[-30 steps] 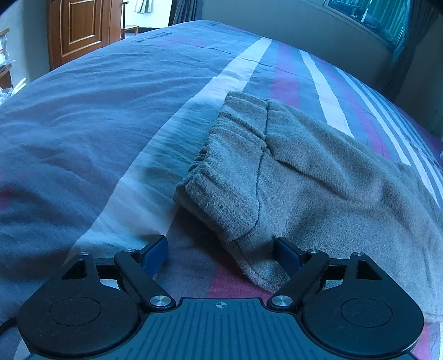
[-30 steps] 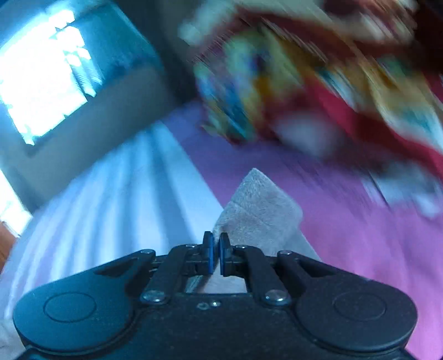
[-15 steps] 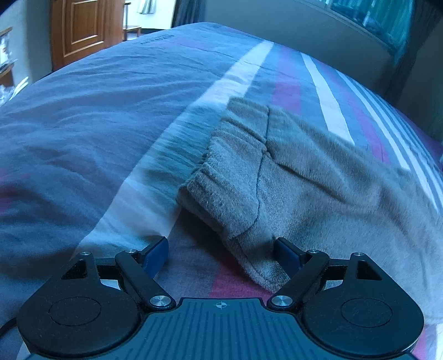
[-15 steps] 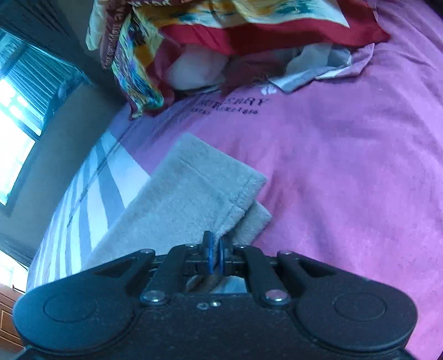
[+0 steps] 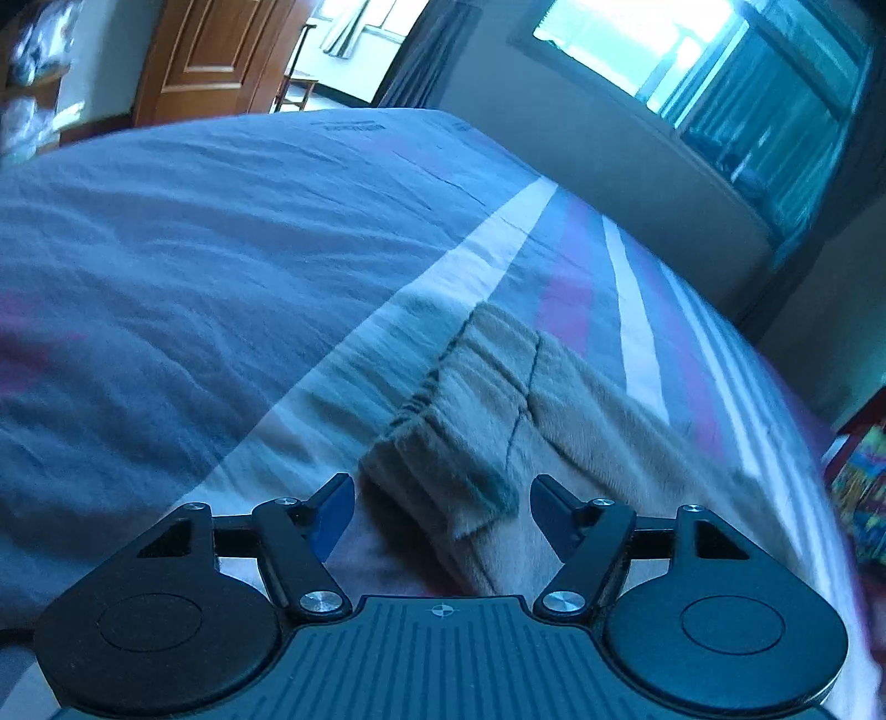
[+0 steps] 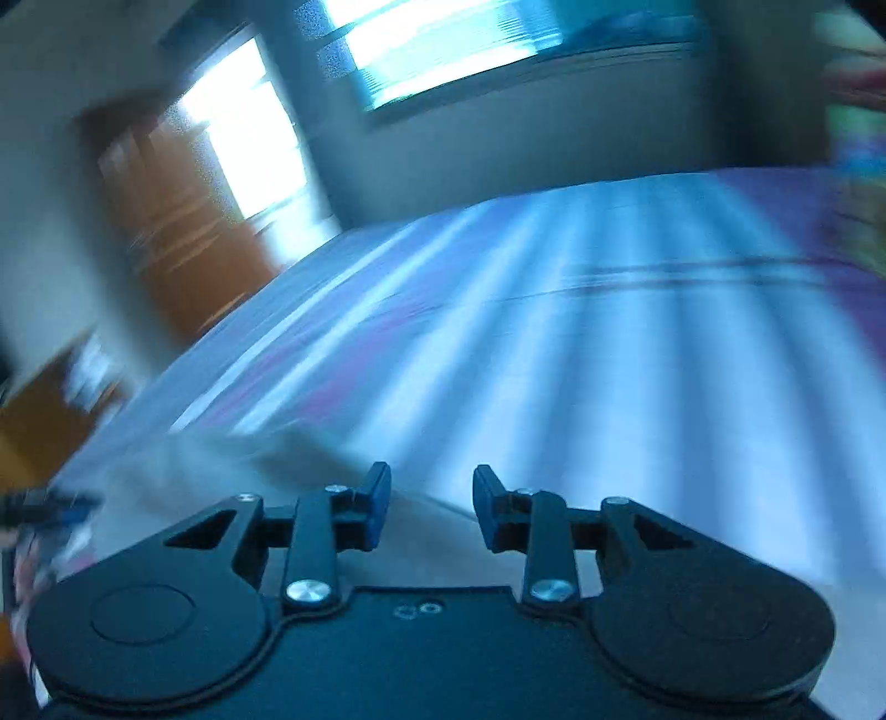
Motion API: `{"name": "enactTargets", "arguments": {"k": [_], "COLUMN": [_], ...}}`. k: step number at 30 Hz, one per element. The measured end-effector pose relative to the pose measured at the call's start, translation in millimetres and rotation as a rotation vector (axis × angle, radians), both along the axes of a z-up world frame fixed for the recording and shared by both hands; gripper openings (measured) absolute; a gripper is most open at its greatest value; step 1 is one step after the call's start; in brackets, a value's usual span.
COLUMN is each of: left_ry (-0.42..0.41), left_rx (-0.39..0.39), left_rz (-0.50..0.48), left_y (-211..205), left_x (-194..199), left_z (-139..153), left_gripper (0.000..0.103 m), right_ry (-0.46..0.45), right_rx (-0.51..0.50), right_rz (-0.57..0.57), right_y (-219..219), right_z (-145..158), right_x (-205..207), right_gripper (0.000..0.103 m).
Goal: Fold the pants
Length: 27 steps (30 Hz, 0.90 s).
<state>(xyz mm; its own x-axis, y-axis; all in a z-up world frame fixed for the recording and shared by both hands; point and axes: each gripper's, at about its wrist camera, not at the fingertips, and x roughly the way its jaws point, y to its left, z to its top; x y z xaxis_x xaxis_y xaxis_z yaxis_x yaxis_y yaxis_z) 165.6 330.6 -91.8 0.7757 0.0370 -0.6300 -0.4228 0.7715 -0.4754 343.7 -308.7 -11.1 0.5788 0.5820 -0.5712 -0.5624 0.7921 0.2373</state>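
Observation:
Grey fleece pants [image 5: 559, 421] lie folded on the striped bed, elastic waistband towards me in the left wrist view. My left gripper [image 5: 440, 507] straddles the near waistband corner. Its jaws are closing, and a gap still shows beside the left pad [image 5: 332, 512]. In the blurred right wrist view, my right gripper [image 6: 432, 498] hangs low over the bed with its jaws opening and nothing between the pads. A smear of grey pants fabric [image 6: 238, 465] lies just ahead and to its left.
The bedcover [image 5: 221, 277] has blue, white and pink stripes and is wrinkled. A grey wall [image 5: 637, 155] under a window borders the bed's far side. A wooden door [image 5: 216, 50] stands beyond the foot. Colourful fabric [image 5: 858, 498] shows at the right edge.
My right gripper has swung fast from the pants' cuff end by the colourful bedding to face the window, and its shut jaws have parted. My left gripper's jaws have narrowed around the waistband corner.

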Motion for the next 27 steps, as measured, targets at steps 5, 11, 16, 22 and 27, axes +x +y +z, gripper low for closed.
{"name": "enactTargets", "arguments": {"k": [5,11,16,22,27], "left_ry": [-0.008,-0.052,-0.076,-0.079,-0.146], "left_rx": [-0.049,-0.044,-0.027,-0.022,0.001], "left_rz": [-0.02,-0.025,-0.017,-0.023,-0.024], "left_y": [6,6,1,2,3], "left_x": [11,6,0,-1,-5], "left_z": [-14,-20,-19,-19,0], "left_gripper": [0.047,0.045,0.043,0.042,0.033], "right_ry": [0.047,0.078,0.066,0.047,-0.054], "right_rx": [-0.086,-0.139,-0.207,-0.288,-0.287], "right_rz": [0.194,0.29,0.359,0.394,0.381], "right_y": [102,155,175,190,192], "right_z": [-31,-52,-46,-48,-24], "right_x": [37,55,51,57,52], "right_gripper": [0.032,0.03,0.015,0.008,0.001]}}
